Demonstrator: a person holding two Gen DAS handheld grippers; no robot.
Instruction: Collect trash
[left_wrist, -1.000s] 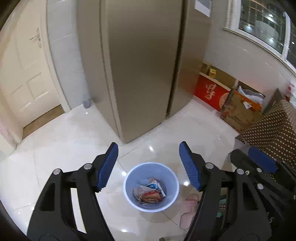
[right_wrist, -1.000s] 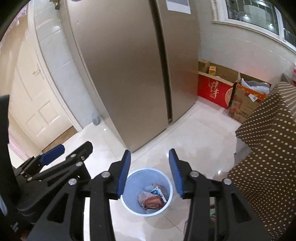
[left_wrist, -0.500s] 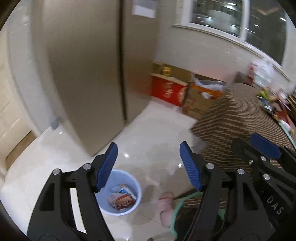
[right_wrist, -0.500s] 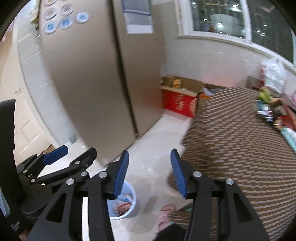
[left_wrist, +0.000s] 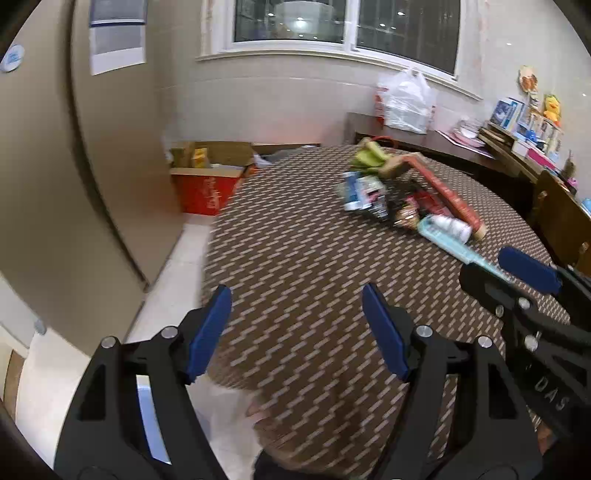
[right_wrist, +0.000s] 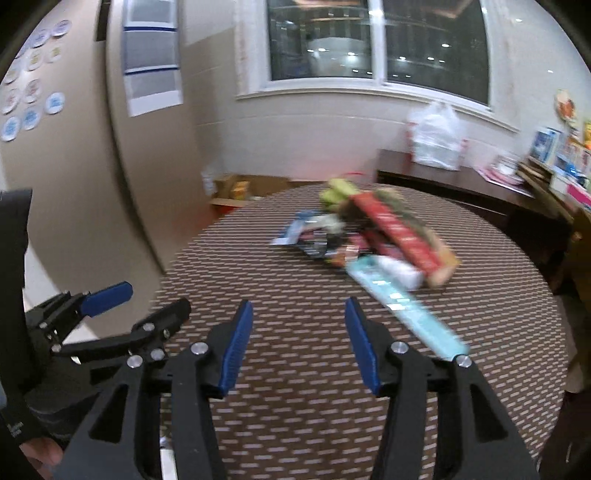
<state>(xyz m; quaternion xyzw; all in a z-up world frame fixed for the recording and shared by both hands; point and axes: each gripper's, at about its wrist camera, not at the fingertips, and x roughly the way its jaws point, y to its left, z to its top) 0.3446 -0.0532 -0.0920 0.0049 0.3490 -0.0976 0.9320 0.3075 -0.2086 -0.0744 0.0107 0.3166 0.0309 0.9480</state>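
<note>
At lower centre of the left wrist view, the left gripper (left_wrist: 295, 328) stands wide apart with nothing between its blue pads. The right gripper (right_wrist: 298, 341) in its own view is empty too, its jaws opening. A second ago both cameras looked down on a blue bin on the floor; now that bin is out of frame and both views face a round table (left_wrist: 295, 266) in a brown patterned cloth. My reading is that one drop is done and the next pick-up begins. The trash pile (left_wrist: 402, 199), wrappers, a red box (right_wrist: 402, 236) and a pale blue packet (right_wrist: 402, 306), lies right of centre in both views, well beyond the pads. Bare cloth fills the space between pads and pile, so the approach looks open. The table's near edge curves across the lower frame, with a fridge (left_wrist: 55, 166) at left.
</note>
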